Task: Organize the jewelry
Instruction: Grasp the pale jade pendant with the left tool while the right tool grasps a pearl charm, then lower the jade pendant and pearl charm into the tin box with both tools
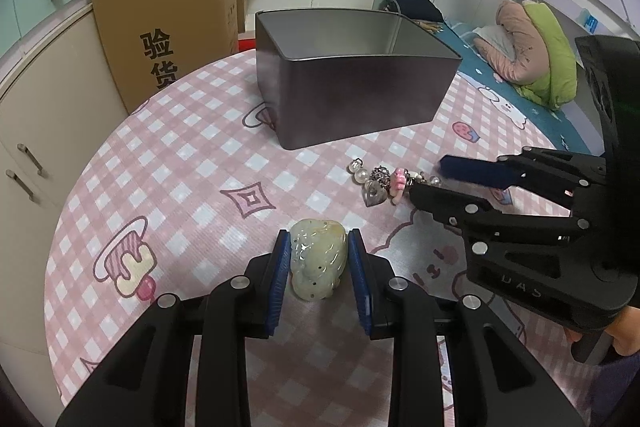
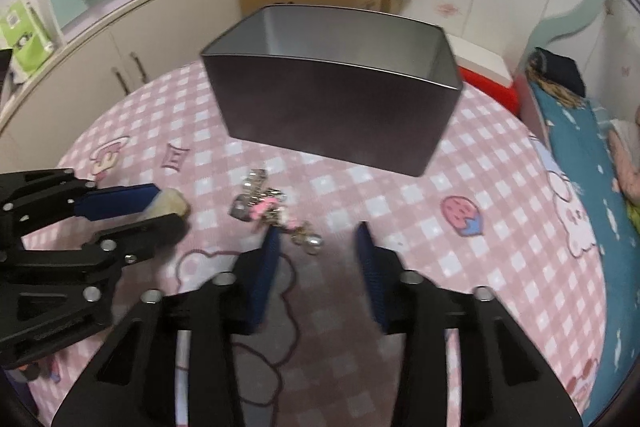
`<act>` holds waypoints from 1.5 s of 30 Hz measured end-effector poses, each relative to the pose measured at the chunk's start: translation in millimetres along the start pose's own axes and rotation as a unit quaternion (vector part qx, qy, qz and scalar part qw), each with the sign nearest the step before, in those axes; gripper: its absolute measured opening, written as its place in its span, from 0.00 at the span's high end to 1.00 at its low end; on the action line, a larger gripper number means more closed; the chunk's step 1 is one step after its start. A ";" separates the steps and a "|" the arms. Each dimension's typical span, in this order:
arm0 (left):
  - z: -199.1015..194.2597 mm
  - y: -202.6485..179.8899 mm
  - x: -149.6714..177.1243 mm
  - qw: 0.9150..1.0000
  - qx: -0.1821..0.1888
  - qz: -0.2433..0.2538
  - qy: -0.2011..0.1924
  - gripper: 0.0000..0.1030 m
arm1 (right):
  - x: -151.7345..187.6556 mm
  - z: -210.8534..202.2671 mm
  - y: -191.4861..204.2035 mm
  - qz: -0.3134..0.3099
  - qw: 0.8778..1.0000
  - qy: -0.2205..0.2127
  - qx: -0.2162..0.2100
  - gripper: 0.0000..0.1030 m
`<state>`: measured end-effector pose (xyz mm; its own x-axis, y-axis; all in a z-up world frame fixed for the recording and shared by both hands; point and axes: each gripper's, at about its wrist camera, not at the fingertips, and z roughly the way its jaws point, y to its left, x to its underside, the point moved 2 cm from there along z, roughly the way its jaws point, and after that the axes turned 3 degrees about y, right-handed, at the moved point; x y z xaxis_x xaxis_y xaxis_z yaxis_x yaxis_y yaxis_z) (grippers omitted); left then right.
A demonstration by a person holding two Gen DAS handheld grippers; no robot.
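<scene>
A pale green jade pendant (image 1: 318, 261) lies on the pink checked tablecloth between the blue pads of my left gripper (image 1: 319, 241); the pads sit close on both sides with small gaps. It also shows in the right wrist view (image 2: 172, 205). A charm bracelet (image 1: 384, 183) with pearls, a silver heart and a pink charm lies to the right. My right gripper (image 2: 318, 231) is open, its fingertips straddling the near end of the bracelet (image 2: 272, 211). An open grey metal tin (image 1: 352, 83) stands behind.
The round table (image 1: 180, 187) drops off at left toward cream cabinets (image 1: 44, 131) and a cardboard box (image 1: 168, 23). A bed with blue sheet (image 2: 576, 163) lies to the right. A red-and-white box (image 2: 484, 71) sits behind the tin.
</scene>
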<state>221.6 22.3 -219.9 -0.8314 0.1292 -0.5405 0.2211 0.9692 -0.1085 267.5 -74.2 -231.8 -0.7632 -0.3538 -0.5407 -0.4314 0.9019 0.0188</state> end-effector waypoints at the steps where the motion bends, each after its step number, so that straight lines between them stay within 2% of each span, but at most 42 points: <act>1: 0.2 -0.2 0.0 1.000 0.000 0.001 0.000 0.74 | -0.4 -0.2 2.5 -0.006 1.000 0.001 -0.001 0.75; 5: 0.5 -0.7 0.1 1.000 0.000 0.000 0.000 0.74 | 1.2 -2.5 8.0 -0.009 1.000 0.003 -0.003 0.86; 7: -0.1 -0.4 0.1 1.000 0.002 -0.002 0.001 0.73 | 5.9 -5.9 7.4 -0.007 1.000 0.003 -0.004 0.89; 15: -5.8 -9.6 1.9 1.000 0.016 0.007 -0.002 0.73 | 28.9 -27.7 -6.6 0.018 1.000 -0.007 -0.008 0.89; 21: -18.5 -19.1 -7.1 0.999 0.032 0.013 -0.017 0.74 | 23.7 -50.8 -19.4 0.030 0.999 -0.032 -0.007 0.89; 28: -39.0 -28.0 -29.0 0.998 0.039 0.028 -0.040 0.74 | 5.4 -76.2 -22.3 0.033 0.997 -0.066 -0.017 0.89; 36: -60.1 -24.5 -77.3 0.996 0.040 0.031 -0.072 0.74 | -35.1 -100.9 -35.4 0.053 0.992 -0.107 -0.030 0.89; 40: -55.2 -17.5 -104.6 0.996 0.049 0.018 -0.066 0.74 | -59.9 -104.0 -42.7 0.065 0.990 -0.119 -0.036 0.89; 45: -35.3 -10.0 -126.2 0.998 0.051 0.009 -0.040 0.74 | -82.0 -87.9 -51.4 0.084 0.989 -0.108 -0.050 0.89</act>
<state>306.4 3.7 -121.1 -0.7836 0.1255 -0.6084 0.2908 0.9396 -0.1807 310.0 -113.3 -114.5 -0.7129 -0.1295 -0.6892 -0.3606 0.9106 0.2019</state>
